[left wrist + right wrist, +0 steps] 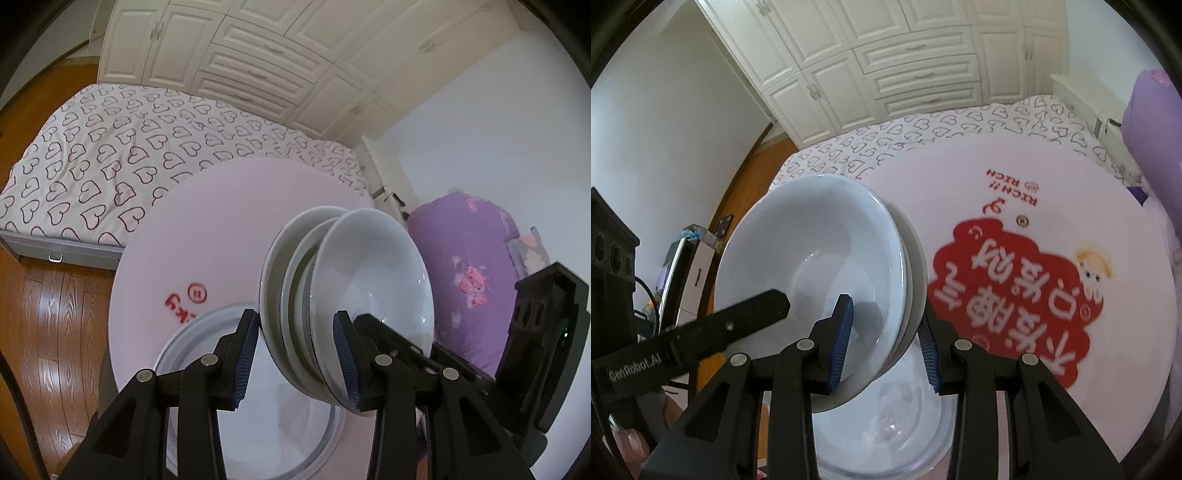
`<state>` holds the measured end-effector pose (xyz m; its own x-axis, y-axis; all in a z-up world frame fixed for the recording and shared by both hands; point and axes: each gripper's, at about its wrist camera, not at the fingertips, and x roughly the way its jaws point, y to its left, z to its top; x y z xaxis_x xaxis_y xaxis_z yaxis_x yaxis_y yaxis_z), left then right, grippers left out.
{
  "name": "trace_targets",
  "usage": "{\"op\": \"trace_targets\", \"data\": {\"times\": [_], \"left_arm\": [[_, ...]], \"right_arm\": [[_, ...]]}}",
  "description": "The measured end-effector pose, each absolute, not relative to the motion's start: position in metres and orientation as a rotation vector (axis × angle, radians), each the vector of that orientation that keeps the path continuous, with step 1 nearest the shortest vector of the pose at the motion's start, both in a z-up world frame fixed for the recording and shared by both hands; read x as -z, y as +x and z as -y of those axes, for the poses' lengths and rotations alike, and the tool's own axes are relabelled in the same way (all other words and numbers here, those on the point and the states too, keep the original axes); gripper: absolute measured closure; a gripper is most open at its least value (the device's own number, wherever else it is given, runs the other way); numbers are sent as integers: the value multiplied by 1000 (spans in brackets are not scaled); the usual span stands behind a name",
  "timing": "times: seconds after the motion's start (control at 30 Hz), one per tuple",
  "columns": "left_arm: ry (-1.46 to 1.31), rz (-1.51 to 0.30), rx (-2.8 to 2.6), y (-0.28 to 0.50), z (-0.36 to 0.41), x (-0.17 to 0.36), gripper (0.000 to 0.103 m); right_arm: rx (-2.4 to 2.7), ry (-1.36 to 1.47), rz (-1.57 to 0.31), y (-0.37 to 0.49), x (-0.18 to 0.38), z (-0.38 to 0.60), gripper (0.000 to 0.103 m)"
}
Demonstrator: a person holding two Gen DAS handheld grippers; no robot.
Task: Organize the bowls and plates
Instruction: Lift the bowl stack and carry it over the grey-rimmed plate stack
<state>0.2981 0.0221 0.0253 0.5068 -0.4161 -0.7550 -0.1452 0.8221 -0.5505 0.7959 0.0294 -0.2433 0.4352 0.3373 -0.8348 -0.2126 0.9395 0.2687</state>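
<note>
Gripping a tilted stack of white bowls (373, 273) from opposite sides, the left gripper (297, 360) and the right gripper (886, 345) each have their blue pads clamped across the stack's rims, so the bowls stand nearly on edge in the air. The stack hangs above a plate (207, 343) with a ribbed rim that lies on the round pink table (207, 229), near its front edge. Behind the table are a bed (110, 155) with a heart-print cover and white cabinets (236, 48).

Bowl stack (347, 306) above plate (258, 406), apparently on table (207, 229).
</note>
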Motion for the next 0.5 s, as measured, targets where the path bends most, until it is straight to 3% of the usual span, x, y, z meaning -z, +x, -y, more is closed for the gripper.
{"op": "trace_targets", "data": {"times": [0.5], "left_arm": [[-648, -1101, 143, 227, -10, -5, 67]], "right_arm": [[-342, 114, -1127, 741, 277, -33, 67]]}}
